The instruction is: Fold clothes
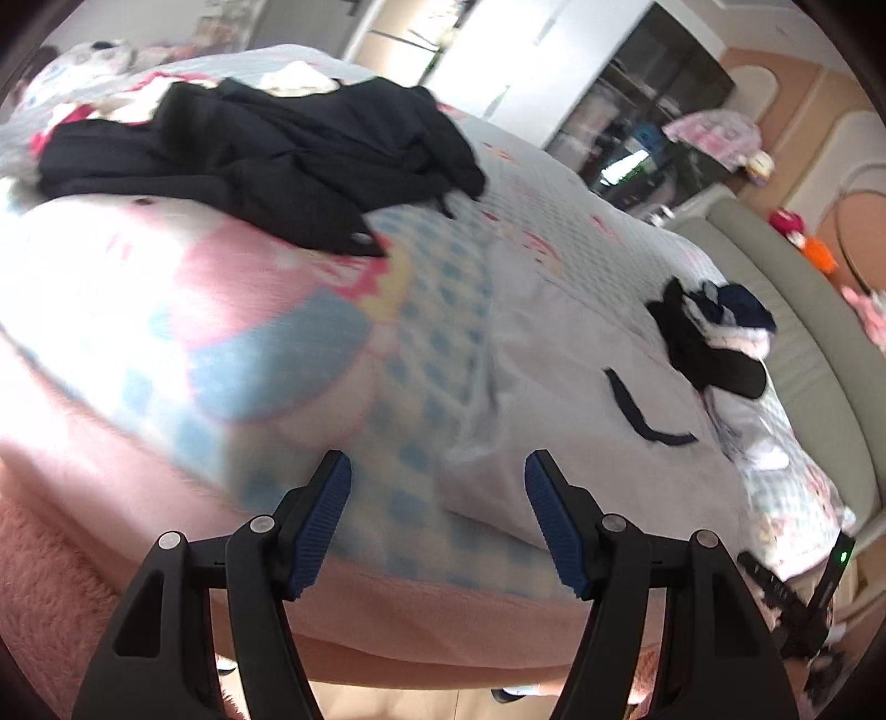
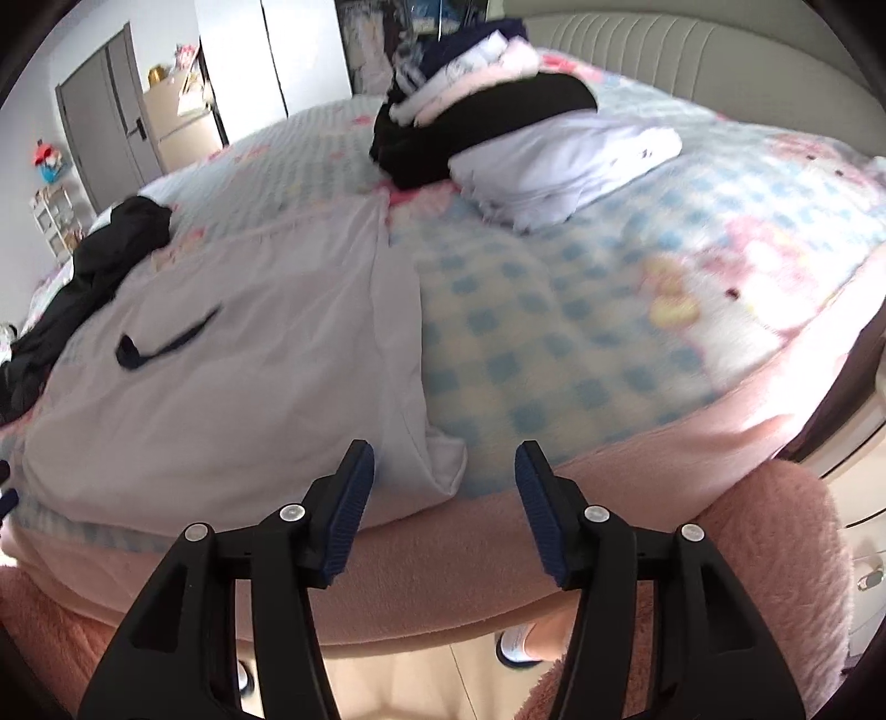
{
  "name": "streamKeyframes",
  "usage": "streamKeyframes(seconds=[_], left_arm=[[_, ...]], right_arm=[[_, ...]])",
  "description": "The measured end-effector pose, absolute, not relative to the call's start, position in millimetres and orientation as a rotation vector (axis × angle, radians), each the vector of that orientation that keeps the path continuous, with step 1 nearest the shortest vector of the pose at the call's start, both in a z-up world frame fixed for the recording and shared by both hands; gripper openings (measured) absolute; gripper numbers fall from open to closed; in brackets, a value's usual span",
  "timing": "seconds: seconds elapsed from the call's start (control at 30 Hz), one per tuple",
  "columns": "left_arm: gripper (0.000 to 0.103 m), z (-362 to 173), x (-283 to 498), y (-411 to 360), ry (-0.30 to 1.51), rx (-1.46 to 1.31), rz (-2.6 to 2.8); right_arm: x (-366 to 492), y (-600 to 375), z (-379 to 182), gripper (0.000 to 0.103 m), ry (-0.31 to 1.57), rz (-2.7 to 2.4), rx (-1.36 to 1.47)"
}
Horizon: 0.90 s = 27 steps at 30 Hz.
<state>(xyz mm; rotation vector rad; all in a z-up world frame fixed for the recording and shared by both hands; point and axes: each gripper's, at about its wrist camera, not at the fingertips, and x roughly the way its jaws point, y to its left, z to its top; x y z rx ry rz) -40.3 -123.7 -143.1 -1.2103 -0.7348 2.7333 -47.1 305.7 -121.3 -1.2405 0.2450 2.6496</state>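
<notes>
A white shirt with a dark swoosh mark lies flat near the bed's front edge; the left wrist view shows the same white shirt at lower right. My right gripper is open just before the shirt's near right corner, nothing between its pads. My left gripper is open over the blanket, its right finger at the shirt's near left corner, holding nothing. A crumpled black garment lies at the far left of the bed. A stack of folded clothes sits near the headboard, also visible as the stack.
The bed carries a blue-checked cartoon blanket with a pink border. A padded headboard is behind the stack. A dark cabinet and a door stand beyond the bed. Wooden floor and a foot show below.
</notes>
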Motion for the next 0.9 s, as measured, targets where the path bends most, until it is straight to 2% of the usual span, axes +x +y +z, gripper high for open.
streamKeyframes(seconds=[0.17,0.27,0.37,0.47,0.6,0.9], left_arm=[[0.068,-151.2,-50.8,-104.2,-0.611,-1.279,2.726],[0.068,-157.2,-57.6,-102.4,-0.554,-1.347,2.755],[0.068,-160.6,-55.3,-111.7,-0.646,-1.318,2.734],[0.068,-160.7,-53.1,-112.5,-0.662,-1.289,2.73],[0.068,-158.9,-51.7,-111.3,-0.735,-1.216,2.669],[0.068,-168.0,-76.6,-103.1,-0.827,-1.215,2.512]], right_arm=[[-48.3,301.4,-131.0,0.054,0.136,2.604,-1.315],[-47.1,313.4,-130.2,0.059,0.185,2.585,-1.309],[-43.1,314.2,-122.2,0.059,0.118,2.58,-1.263],[-36.6,321.8,-115.4,0.059,0.109,2.535,-1.195],[-34.2,343.7,-110.9,0.059,0.388,2.598,-1.211],[-54.4,310.5,-132.2,0.059,0.446,2.705,-1.457]])
